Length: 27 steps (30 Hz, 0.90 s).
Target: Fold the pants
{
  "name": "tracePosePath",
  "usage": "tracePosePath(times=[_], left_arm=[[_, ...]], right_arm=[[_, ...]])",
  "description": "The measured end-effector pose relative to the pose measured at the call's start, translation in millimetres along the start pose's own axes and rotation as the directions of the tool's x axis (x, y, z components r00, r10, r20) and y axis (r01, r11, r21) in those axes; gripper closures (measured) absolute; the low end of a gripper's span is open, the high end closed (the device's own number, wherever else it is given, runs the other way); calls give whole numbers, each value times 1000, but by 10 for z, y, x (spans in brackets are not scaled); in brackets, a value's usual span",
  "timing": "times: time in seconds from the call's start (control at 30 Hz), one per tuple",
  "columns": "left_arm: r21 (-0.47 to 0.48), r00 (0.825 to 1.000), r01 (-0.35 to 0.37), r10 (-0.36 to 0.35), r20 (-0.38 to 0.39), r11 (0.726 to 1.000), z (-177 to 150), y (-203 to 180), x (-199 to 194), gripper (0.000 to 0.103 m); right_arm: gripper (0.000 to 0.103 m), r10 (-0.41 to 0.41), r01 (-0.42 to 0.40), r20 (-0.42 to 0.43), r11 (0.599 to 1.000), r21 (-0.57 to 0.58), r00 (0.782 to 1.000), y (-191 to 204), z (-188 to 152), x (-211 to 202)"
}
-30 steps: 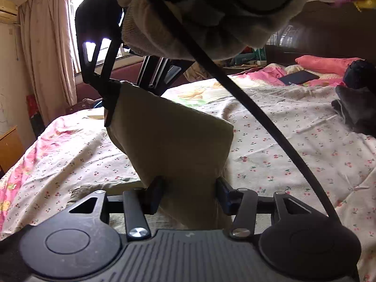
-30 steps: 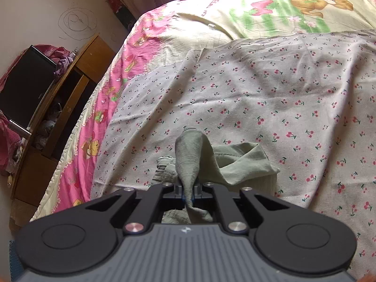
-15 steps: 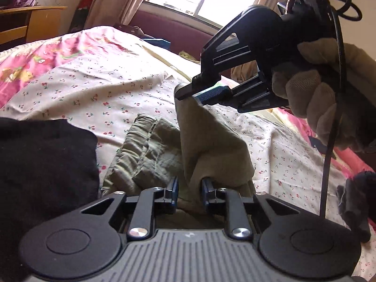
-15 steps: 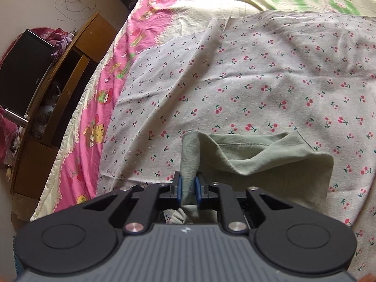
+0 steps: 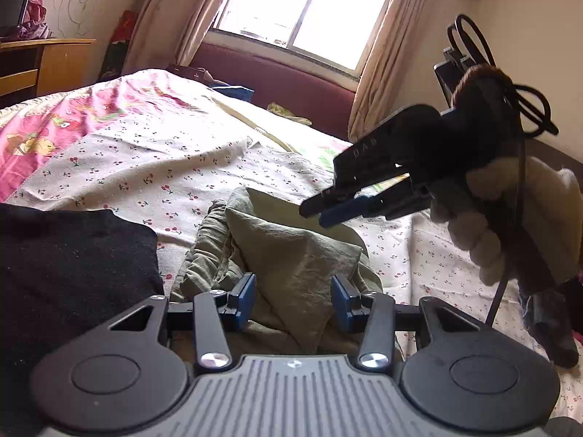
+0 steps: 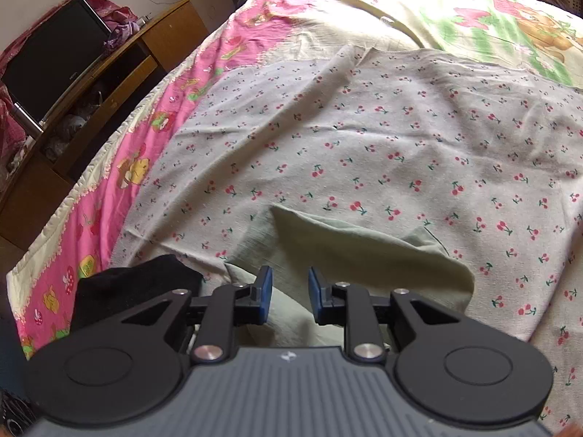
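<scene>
Moved: pants [image 5: 291,251] dropped from both grips since the earlier frames, now lying in a loose heap on the bed [image 5: 153,160] rather than hanging between the grippers.
Left gripper [image 5: 293,296]: jaws just reopened, standing about half apart; a fold of pants rises between the pads without being pinched.
Right gripper [image 6: 289,296]: jaws just been opening, now a small gap; pale green cloth lies below and between the pads, not clamped.
Right gripper from the left view [image 5: 324,215]: hovering above the heap, tips angled down, held in a gloved hand [image 5: 510,218].
Pants: near the bed's near edge, on the cherry-print sheet [image 6: 364,138]; folded flap spread flat toward the right in the right view [image 6: 382,251].
Black cloth [image 5: 69,255]: just left of the pants, touching or nearly so.
Background: window [image 5: 306,3], wooden cabinet [image 6: 109,69].
</scene>
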<state>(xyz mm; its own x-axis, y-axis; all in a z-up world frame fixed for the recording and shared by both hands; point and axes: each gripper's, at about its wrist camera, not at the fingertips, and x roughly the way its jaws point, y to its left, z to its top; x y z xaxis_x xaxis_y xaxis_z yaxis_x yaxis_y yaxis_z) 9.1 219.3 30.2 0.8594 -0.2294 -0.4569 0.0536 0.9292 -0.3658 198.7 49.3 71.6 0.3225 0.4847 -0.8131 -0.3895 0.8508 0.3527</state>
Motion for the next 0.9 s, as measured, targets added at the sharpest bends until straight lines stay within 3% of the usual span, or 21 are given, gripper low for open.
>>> tracePosePath(times=[0.13,0.2,0.23,0.3,0.37,0.4,0.53,0.67,0.73,0.83,0.9], left_arm=[[48,999,-39,40,-14,998,-11,33,-61,46],[75,997,-73,75,-18,995,-7,77,-110,46],[81,996,-88,90,-18,993,2,109,-134,46],[82,993,-116,117,-14,990,37,176,-171,46],[74,991,-134,134,-2,988,83,248,-218,46],[66,991,-136,136,4,989,100,279,-247,46],[50,987,-159,159,18,986,85,352,-368,44],[44,980,-198,198,1,979,-6,436,-417,42],[36,979,-205,205,-14,978,-48,495,-451,42],[40,988,-149,150,-27,988,-90,518,-505,42],[75,994,-91,95,-45,993,-112,429,-484,42]], right_arm=[[78,124,-116,-46,983,144,991,-409,-163,146],[78,249,-229,-58,944,235,967,-531,-237,159],[78,329,-301,-60,911,281,942,-536,-293,136],[78,484,-433,-67,829,354,872,-465,-411,111],[78,584,-512,-82,764,393,808,-327,-526,107],[78,606,-532,-91,753,388,791,-261,-567,100],[77,635,-557,-121,741,375,763,-150,-685,61],[66,641,-545,-181,743,388,745,-103,-778,67],[66,637,-551,-175,750,366,751,-64,-838,-17],[66,572,-541,-40,794,277,819,-105,-809,-319],[66,441,-447,78,866,225,894,-215,-708,-460]])
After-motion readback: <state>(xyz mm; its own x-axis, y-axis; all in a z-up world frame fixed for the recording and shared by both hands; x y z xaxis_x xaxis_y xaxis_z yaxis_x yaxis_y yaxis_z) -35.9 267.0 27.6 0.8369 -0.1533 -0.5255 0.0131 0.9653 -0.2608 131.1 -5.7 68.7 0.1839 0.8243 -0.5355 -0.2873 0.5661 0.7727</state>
